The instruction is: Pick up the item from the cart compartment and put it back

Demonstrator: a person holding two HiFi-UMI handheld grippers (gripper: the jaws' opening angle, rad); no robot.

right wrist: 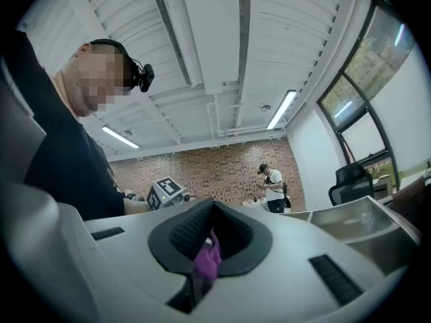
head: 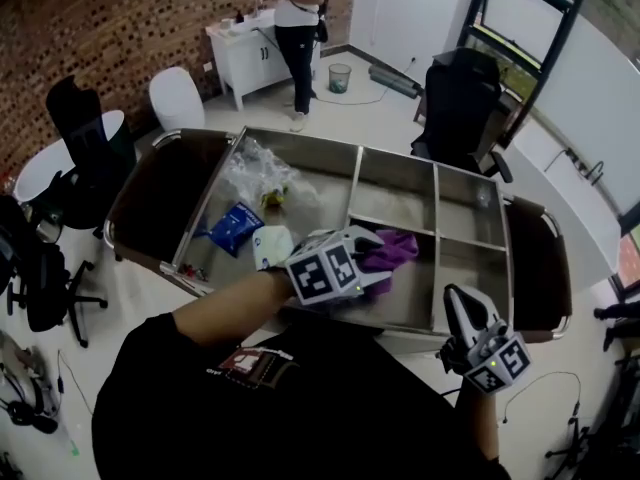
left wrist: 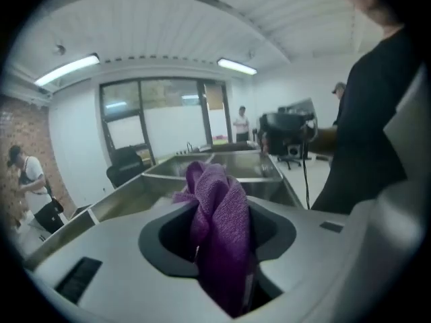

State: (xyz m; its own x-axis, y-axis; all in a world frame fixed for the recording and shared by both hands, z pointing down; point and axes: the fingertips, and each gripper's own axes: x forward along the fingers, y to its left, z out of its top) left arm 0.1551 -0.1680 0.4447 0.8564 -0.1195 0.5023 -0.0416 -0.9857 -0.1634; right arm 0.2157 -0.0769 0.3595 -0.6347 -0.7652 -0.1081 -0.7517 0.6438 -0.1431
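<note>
Putting the purple cloth [head: 394, 247] back looks like the step: the left hand-held gripper [head: 368, 260] has its jaws opening with the cloth between them, mid-picture over the cart's [head: 300, 140] middle compartment, so lifting clear comes next; the right hand-held gripper [head: 462, 306], lower right, pinches a purple scrap [right wrist: 206, 260].

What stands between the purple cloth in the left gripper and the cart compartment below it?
Nothing visible does. The purple cloth sits between the left gripper's opening jaws, over the compartment, whose bare steel floor shows below.

Brick wall [head: 100, 28] — pale floor [head: 380, 118]
</note>
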